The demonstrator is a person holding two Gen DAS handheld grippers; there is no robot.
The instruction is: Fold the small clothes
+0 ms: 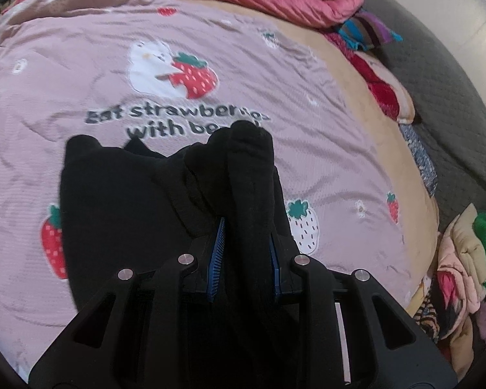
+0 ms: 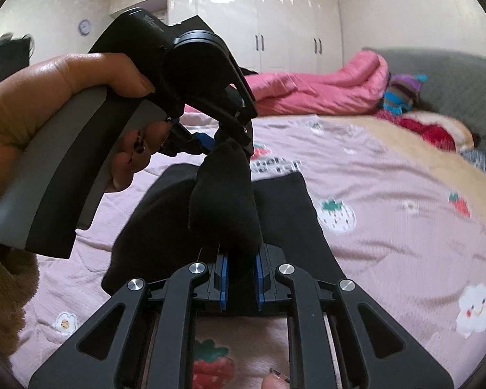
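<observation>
Both clamped on black garment (image 1: pixel 120 214), left gripper (image 1: pixel 246 243) and right gripper (image 2: pixel 241 275) pinching bunched edge. Lifted over strawberry bedspread (image 1: pixel 275 103), likely for fold toward 12 o'clock.

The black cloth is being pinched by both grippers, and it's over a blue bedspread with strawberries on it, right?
Almost. Both the left gripper and the right gripper do pinch the black cloth, but the bedspread with strawberries is pink, not blue. The left wrist view shows it best; only the grippers' pads are blue.
</observation>
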